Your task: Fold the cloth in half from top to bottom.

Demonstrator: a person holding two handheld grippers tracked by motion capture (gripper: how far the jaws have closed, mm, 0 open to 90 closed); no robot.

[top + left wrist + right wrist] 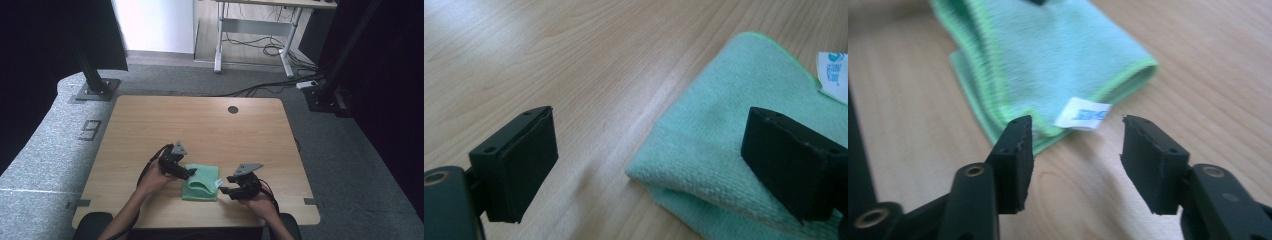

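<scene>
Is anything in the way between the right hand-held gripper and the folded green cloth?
No. The right hand-held gripper has open jaws aimed at the folded green microfibre cloth, near its white label. Bare wooden table lies between them.

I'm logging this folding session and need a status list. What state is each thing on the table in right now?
green cloth: folded, lying flat on the table, held by neither gripper.
white label: sticking out from the cloth's edge.
left hand-held gripper: open, jaws astride the cloth's corner, not pressing it.
right hand-held gripper: open, nothing between the jaws, just short of the label.
table: bare wood beyond the cloth.
</scene>
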